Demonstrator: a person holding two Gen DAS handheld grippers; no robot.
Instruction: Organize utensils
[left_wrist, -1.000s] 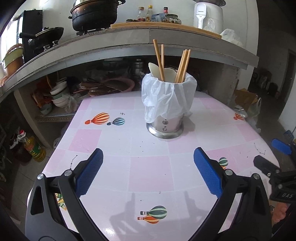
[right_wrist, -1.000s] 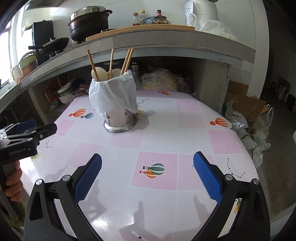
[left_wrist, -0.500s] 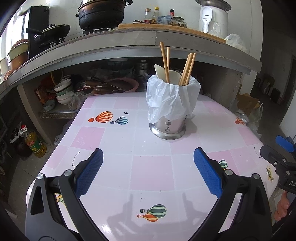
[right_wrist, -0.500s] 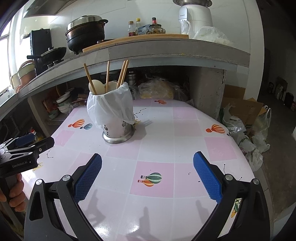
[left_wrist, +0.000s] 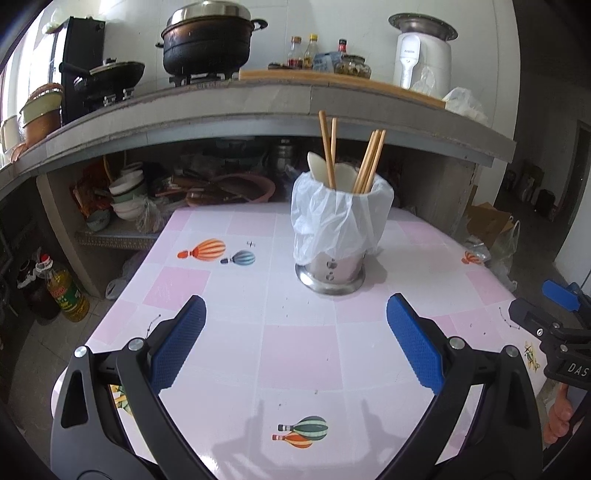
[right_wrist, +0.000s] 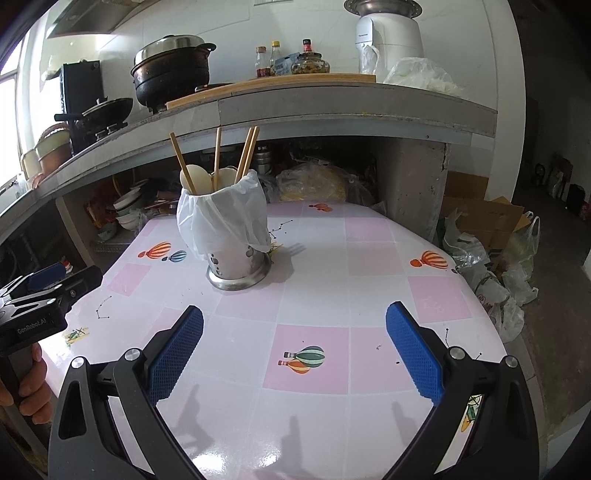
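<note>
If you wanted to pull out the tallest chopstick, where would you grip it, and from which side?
Grip the tallest chopstick on its bare upper shaft, well above the bag-lined holder. It stands nearly upright on the holder's left, so I would come from the left and slightly above, closing the tongs across it, clear of the spoons.

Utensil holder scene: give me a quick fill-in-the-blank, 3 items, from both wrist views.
1. The utensil holder is lined with a white plastic ____.
2. Both the left gripper and the right gripper are ____ and hold nothing.
3. The chopsticks stand in the holder beside two white ____.

Missing words: bag; open; spoons
</note>
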